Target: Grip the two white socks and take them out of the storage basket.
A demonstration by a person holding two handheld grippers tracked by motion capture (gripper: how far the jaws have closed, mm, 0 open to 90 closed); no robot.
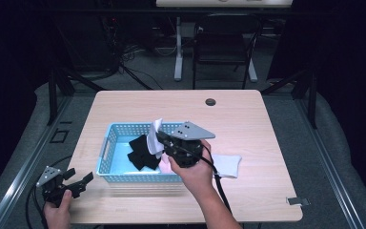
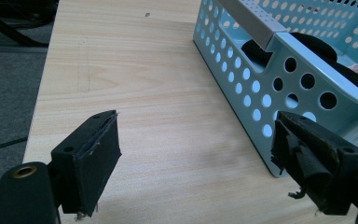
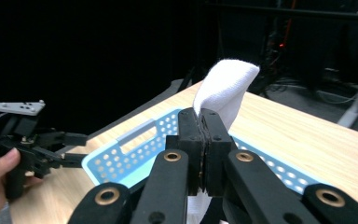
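Hovering with jaws apart and empty, the left gripper [image 1: 78, 182] waits beside the blue basket [image 1: 106, 148]. Black cloths [image 1: 139, 151] already lie inside. The right gripper [image 1: 161, 139], above them, pinches a white cloth [image 1: 154, 136]; another white cloth [image 1: 227, 165] apparently remains behind it.

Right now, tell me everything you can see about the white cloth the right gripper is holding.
The white cloth is a soft knitted piece, possibly a sock. The right gripper has its jaws shut on it: one rounded end stands up above the jaws, the rest hangs below. It is held over the blue perforated basket, above the black items inside.
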